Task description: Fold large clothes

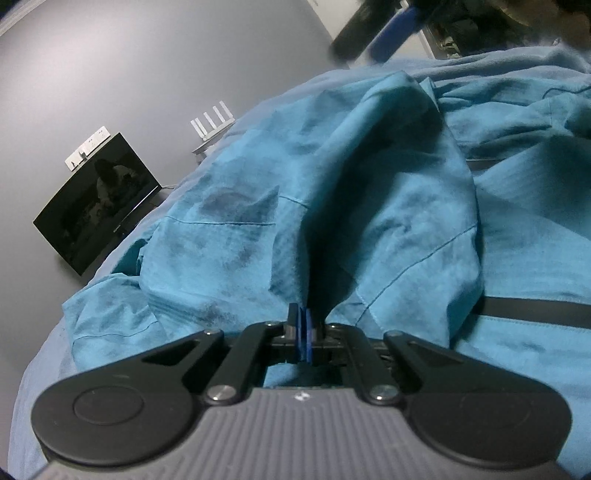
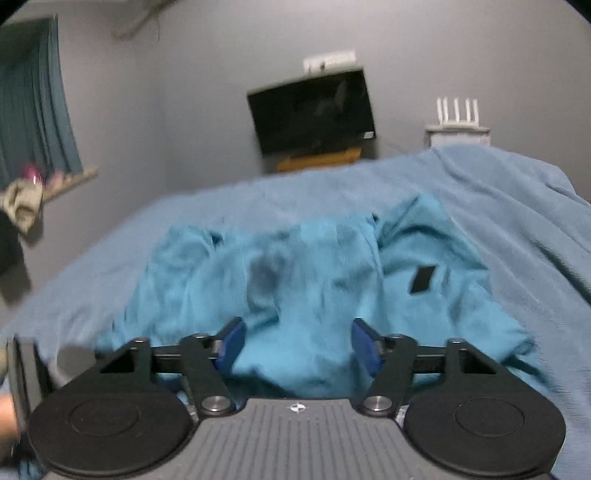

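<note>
home bedroom | bed with blue blanket [image 2: 480, 192] | wall TV [image 2: 312, 110] | curtain [image 2: 33, 103]

Your right wrist view is smeared by motion, so the shirt [image 2: 295, 280] shows no clear seams; the curtain [image 2: 33, 107] is cut by the left edge; in your left view the dark blurred shape [image 1: 373, 29] at top cannot be identified.

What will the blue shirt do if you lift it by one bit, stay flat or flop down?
It will probably flop. The teal shirt already lies in soft folds and creases on the bed cover, so it looks limp. Lifted where the left gripper has closed on a fold, the rest would likely hang and drag.
</note>
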Tool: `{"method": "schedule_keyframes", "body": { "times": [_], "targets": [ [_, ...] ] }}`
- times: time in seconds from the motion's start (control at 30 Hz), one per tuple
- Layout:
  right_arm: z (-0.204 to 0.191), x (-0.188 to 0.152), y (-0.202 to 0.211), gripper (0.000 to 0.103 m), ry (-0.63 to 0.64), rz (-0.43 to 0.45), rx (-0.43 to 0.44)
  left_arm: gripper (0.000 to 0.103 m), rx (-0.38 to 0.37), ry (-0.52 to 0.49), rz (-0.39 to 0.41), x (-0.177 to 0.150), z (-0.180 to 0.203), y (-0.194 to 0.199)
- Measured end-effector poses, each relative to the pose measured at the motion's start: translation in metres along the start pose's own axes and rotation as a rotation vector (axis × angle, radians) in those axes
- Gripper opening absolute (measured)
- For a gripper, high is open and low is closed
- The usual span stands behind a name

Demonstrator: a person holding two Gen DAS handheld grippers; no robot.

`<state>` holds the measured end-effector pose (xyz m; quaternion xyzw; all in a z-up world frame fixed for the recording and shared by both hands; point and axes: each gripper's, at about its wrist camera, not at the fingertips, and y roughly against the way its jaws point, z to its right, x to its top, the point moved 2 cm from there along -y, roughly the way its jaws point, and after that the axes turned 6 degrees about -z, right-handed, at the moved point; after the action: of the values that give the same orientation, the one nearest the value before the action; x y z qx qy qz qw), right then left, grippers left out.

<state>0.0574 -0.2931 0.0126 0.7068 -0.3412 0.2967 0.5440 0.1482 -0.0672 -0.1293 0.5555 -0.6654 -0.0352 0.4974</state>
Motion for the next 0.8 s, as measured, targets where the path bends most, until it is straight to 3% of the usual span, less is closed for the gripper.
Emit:
{"method": "schedule_keyframes", "body": {
  "times": [0.07, 0.17, 0.27, 0.33, 0.4, 0.47, 0.6, 0.7, 0.8],
  "targets": [
    [-0.005, -0.008, -0.02, 0.038, 0.005, -0.01, 0.023, 0.0, -0.002, 0.001, 0.002, -0.001, -0.002, -0.001],
    [-0.01, -0.026, -0.048, 0.036, 0.092, -0.116, -0.021, 0.0, -0.038, 0.072, 0.021, -0.003, -0.011, 0.004],
    [-0.009, -0.042, -0.06, 0.035, 0.176, -0.159, -0.066, 0.003, -0.162, 0.242, 0.068, -0.004, -0.036, 0.011],
    [-0.006, -0.049, -0.064, 0.035, 0.18, -0.172, -0.068, 0.021, -0.241, 0.378, 0.13, 0.0, -0.055, 0.019],
    [-0.004, -0.055, -0.07, 0.035, 0.188, -0.192, -0.071, 0.061, -0.244, 0.515, 0.211, 0.006, -0.07, 0.028],
    [-0.003, -0.058, -0.074, 0.036, 0.189, -0.204, -0.075, 0.067, -0.244, 0.608, 0.253, 0.014, -0.078, 0.028],
    [-0.008, -0.061, -0.079, 0.037, 0.223, -0.21, -0.091, 0.067, -0.176, 0.659, 0.134, 0.028, -0.071, 0.001],
    [-0.008, -0.056, -0.074, 0.039, 0.213, -0.202, -0.07, 0.067, -0.141, 0.59, 0.018, 0.023, -0.057, -0.023],
    [-0.002, -0.041, -0.054, 0.042, 0.158, -0.1, -0.034, 0.065, -0.134, 0.549, -0.047, 0.014, -0.048, -0.038]
  ]
}}
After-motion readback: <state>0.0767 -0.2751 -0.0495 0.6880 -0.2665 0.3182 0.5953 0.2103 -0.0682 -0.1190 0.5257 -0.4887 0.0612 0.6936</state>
